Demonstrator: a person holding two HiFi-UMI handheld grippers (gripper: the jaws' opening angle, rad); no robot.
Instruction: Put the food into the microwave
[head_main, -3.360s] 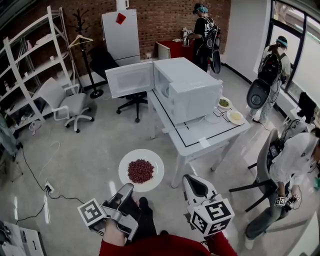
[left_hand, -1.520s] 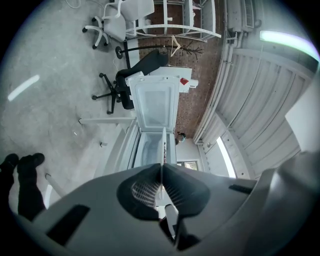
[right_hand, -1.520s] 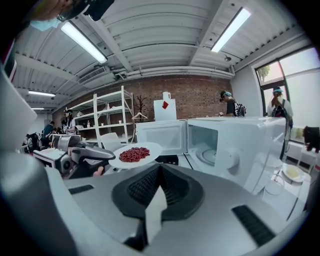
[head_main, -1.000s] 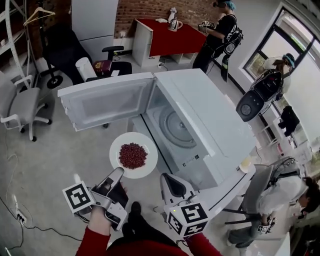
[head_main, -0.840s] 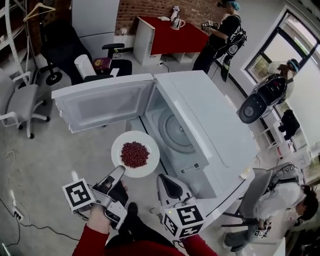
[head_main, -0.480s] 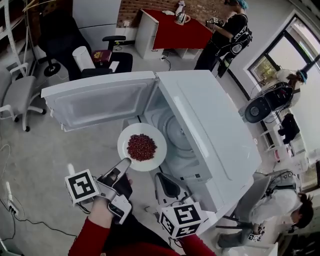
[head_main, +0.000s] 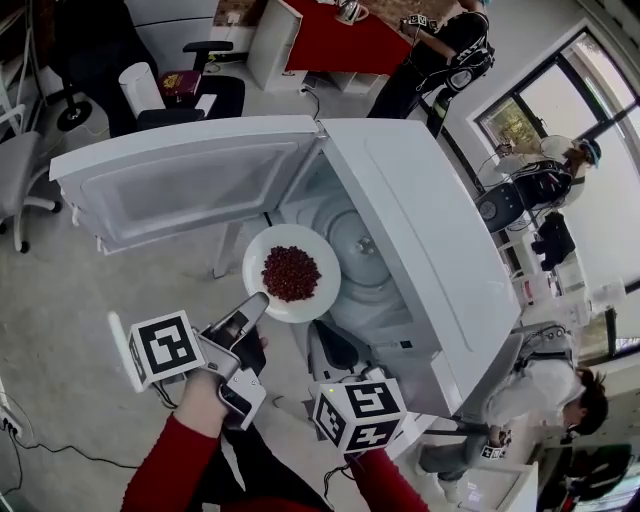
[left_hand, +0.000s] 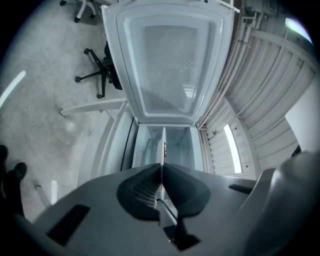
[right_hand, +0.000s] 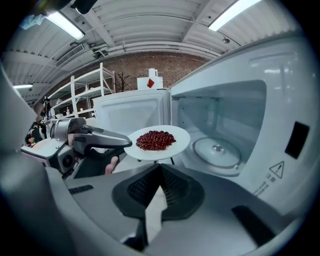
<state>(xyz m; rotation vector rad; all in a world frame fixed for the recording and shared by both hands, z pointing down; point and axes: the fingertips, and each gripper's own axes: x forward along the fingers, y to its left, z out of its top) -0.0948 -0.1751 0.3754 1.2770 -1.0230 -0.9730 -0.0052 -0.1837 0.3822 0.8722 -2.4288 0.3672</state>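
A white plate (head_main: 305, 302) heaped with red beans (head_main: 291, 272) hangs level in front of the open microwave (head_main: 430, 250), at the mouth of its cavity. My left gripper (head_main: 257, 303) is shut on the plate's near rim. In the left gripper view the plate (left_hand: 163, 145) shows edge-on between the jaws of the left gripper (left_hand: 161, 167). The glass turntable (head_main: 365, 245) lies bare inside. My right gripper (head_main: 338, 352) is shut on nothing, low beside the microwave's front. Its own view shows the plate (right_hand: 175, 145), the beans (right_hand: 156, 139), the left gripper (right_hand: 125, 144) and the turntable (right_hand: 217, 150).
The microwave door (head_main: 180, 180) swings wide to the left. A dark office chair (head_main: 190, 95) and a red desk (head_main: 340, 40) stand behind. People with grippers (head_main: 440, 50) stand at the back and right; another person (head_main: 540, 390) sits at lower right.
The left gripper has carried the plate forward from beside the door to the cavity's mouth. The right gripper has moved forward and down beside it.
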